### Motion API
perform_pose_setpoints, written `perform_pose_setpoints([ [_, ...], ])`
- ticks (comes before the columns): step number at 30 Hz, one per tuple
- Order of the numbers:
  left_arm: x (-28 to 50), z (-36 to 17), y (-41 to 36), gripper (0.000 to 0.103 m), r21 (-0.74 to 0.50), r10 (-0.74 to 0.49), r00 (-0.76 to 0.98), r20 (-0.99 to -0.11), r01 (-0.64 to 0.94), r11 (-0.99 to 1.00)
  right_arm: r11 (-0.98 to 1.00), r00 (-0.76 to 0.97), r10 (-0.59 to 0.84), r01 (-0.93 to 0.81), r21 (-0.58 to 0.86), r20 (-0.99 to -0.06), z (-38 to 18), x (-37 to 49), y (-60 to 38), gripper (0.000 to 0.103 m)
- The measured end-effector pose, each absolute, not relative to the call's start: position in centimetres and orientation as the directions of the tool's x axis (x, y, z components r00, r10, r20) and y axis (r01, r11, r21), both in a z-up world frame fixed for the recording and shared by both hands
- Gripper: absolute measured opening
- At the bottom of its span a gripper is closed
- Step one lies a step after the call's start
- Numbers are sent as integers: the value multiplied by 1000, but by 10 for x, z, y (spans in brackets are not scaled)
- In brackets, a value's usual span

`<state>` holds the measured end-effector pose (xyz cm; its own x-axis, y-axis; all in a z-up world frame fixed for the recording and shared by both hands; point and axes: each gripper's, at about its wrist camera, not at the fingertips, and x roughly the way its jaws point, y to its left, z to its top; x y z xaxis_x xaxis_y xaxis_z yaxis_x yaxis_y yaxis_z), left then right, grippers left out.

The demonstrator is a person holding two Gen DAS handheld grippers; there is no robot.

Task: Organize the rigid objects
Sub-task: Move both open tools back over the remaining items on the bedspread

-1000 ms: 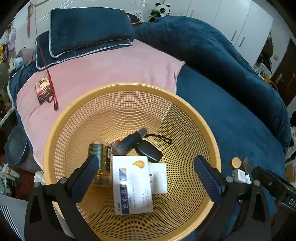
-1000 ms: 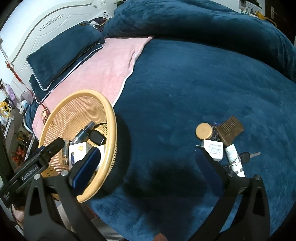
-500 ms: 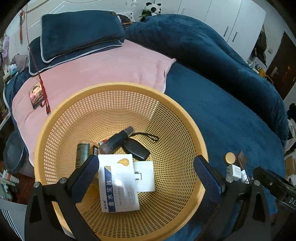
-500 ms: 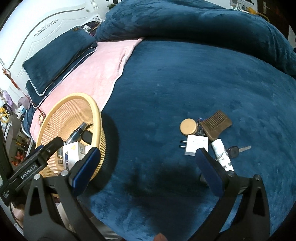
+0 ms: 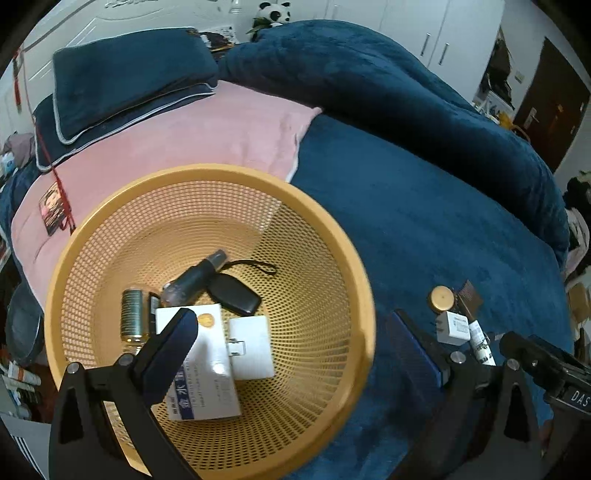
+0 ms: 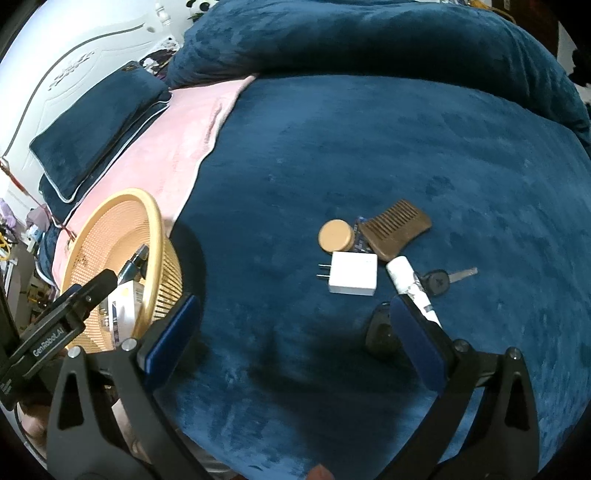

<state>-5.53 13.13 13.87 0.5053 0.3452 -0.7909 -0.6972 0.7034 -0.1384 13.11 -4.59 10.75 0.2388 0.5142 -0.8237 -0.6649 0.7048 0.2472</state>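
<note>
A yellow mesh basket (image 5: 354, 280) (image 6: 155, 221) sits on the bed and holds a white medicine box (image 5: 207, 373), a white card (image 5: 255, 347), a black key fob (image 5: 236, 295), a dark spray bottle (image 5: 192, 278) and a metal can (image 5: 132, 314). My left gripper (image 5: 295, 339) hangs open over the basket's right side, empty. On the blue blanket lie a white plug adapter (image 6: 352, 273), a round wooden lid (image 6: 335, 235), a brown comb (image 6: 395, 230), a white tube (image 6: 406, 282), a key (image 6: 448, 278) and a small black object (image 6: 380, 332). My right gripper (image 6: 295, 317) is open just short of them, empty.
A pink blanket (image 5: 192, 136) and dark blue pillows (image 5: 125, 77) lie behind the basket. A bunched blue duvet (image 6: 369, 33) rises at the back. White wardrobe doors (image 5: 424, 26) stand beyond the bed. A red cord with a card (image 5: 53, 206) hangs left.
The left gripper has drifted right and back, so the basket sits further left in its view. The right gripper has moved toward the loose items, which now appear larger and more central.
</note>
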Motion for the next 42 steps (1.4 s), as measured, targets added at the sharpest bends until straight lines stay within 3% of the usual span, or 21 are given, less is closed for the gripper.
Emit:
perform_pose_setpoints([
  [42,40,127,54,102,-53,240,540,-807,-470,881,843,233,407,-468,265,-883,52,200,-133,101],
])
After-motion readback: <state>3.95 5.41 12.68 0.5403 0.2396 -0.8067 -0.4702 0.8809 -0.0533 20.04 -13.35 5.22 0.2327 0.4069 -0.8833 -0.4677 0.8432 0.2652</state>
